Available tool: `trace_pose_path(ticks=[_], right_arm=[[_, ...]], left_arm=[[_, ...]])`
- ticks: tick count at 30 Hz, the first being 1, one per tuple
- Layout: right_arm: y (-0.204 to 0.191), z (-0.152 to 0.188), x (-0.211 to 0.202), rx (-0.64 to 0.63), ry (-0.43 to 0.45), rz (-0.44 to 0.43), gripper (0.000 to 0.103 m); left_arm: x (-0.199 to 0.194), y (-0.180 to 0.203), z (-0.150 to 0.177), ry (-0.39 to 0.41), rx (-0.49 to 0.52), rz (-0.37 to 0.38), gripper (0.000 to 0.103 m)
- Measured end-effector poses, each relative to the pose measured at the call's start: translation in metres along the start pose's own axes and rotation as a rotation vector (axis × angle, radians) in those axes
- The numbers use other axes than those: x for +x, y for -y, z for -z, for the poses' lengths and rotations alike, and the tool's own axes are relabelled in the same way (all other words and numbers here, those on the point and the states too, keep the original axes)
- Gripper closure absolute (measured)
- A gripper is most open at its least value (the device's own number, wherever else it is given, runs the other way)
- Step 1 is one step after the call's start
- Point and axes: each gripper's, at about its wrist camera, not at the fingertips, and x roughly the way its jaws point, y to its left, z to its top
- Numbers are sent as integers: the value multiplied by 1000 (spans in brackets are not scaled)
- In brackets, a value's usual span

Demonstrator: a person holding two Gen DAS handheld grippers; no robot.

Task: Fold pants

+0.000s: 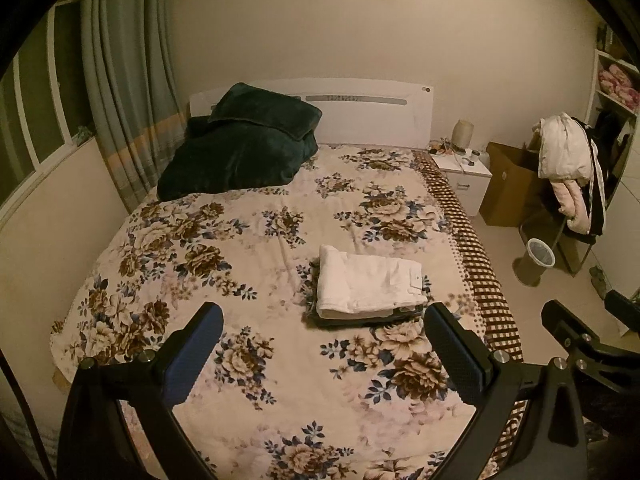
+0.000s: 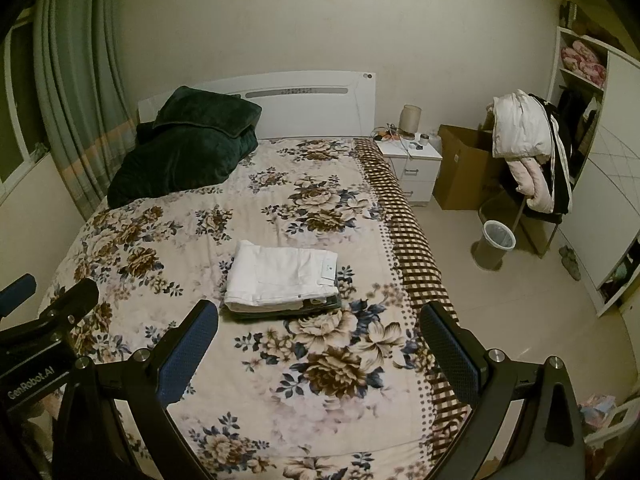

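White pants [image 1: 368, 282] lie folded into a neat rectangle on top of a darker folded garment [image 1: 360, 318], on the right half of the floral bedspread [image 1: 240, 240]. The right wrist view shows the same white pants [image 2: 284, 276] and the dark garment [image 2: 288, 310] under them. My left gripper [image 1: 324, 340] hovers above the bed's near end, open and empty, short of the stack. My right gripper [image 2: 316, 336] is also open and empty, just in front of the stack. Each gripper shows at the edge of the other's view.
A dark green blanket and pillow [image 1: 244, 148] are heaped at the bed's head on the left. Right of the bed stand a white nightstand [image 2: 412, 164], a cardboard box [image 2: 464, 168], a clothes-laden chair [image 2: 528, 152] and a bin [image 2: 498, 240] on the tiled floor.
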Motion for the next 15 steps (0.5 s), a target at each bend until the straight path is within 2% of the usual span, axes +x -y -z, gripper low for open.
trace_pose_path(ticks=[15], right_arm=[[6, 5, -9, 13, -1, 17, 0]], left_arm=[[-4, 4, 4, 1, -6, 4, 0]])
